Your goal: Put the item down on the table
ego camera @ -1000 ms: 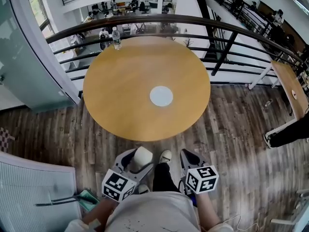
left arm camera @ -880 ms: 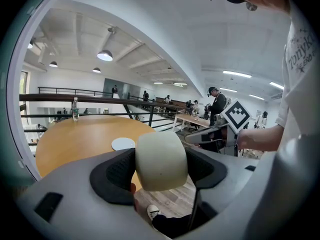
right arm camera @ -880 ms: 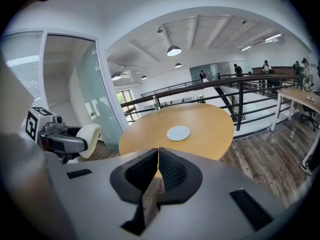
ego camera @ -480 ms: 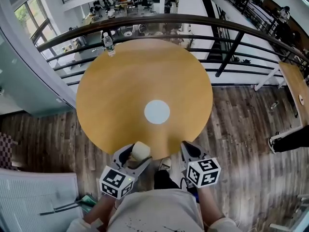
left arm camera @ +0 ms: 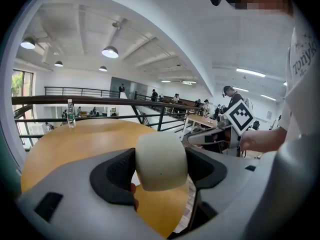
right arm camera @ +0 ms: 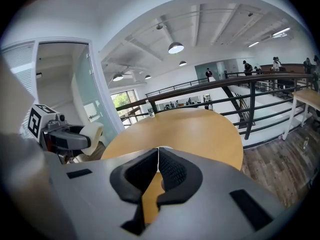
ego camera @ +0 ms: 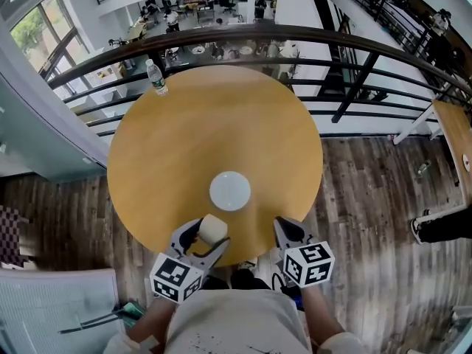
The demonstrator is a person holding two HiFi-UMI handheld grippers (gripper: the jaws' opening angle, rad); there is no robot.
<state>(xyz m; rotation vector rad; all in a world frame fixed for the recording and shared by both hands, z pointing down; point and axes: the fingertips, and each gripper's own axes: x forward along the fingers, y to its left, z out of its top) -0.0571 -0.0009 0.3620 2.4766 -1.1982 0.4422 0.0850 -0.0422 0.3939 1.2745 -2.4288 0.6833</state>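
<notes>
Water bottle (ego camera: pixel 155 77): upright at the far left edge of the bench (ego camera: pixel 169 146), just beside the black railing (ego camera: pixel 354 46). White disc (ego camera: pixel 229 191): flat on the bench top, near its middle. Floor (ego camera: pixel 369 198): dark wood planks (visible on all sides of the bench). Second wooden table (ego camera: pixel 451 135): at the right edge of the head view, well apart. Pendant lamps (left arm camera: pixel 110 52): lit, on the white ceiling.

1 water bottle (ego camera: pixel 155 78) is stood upright at the far edge of the round table (ego camera: pixel 184 139). 1 white disc (ego camera: pixel 229 191) is set near its middle.
</notes>
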